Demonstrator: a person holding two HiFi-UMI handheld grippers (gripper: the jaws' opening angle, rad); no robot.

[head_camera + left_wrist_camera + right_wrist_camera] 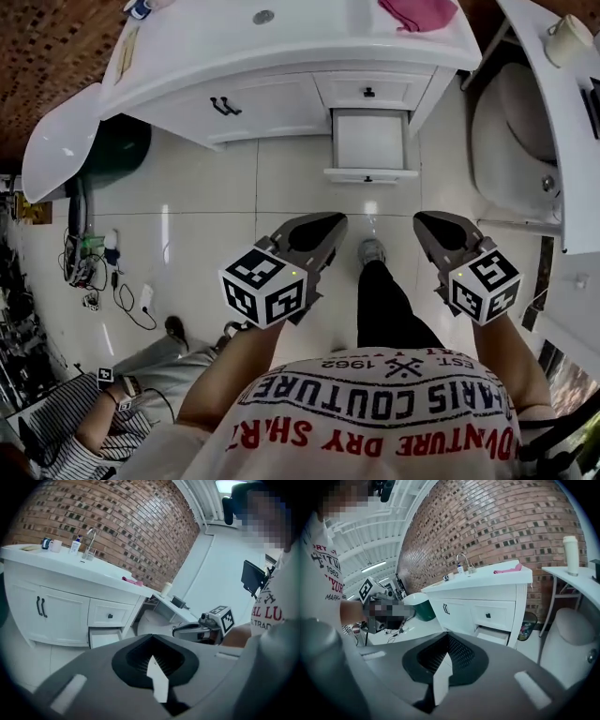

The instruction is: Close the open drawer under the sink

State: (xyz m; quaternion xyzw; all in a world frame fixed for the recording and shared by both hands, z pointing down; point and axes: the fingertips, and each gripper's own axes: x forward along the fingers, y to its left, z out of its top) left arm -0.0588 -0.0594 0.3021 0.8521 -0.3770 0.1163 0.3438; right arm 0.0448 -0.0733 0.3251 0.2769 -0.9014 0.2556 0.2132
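Still well ahead: open drawer [370, 141] lies between left tongs [321, 229] and right tongs [437, 228], both pressed together, empty; neither clearly nearer.

The head view looks steeply down on the vanity [309, 37] and floor [216, 206], while both gripper views face it from low, well back, all sharing the open drawer [370, 141].
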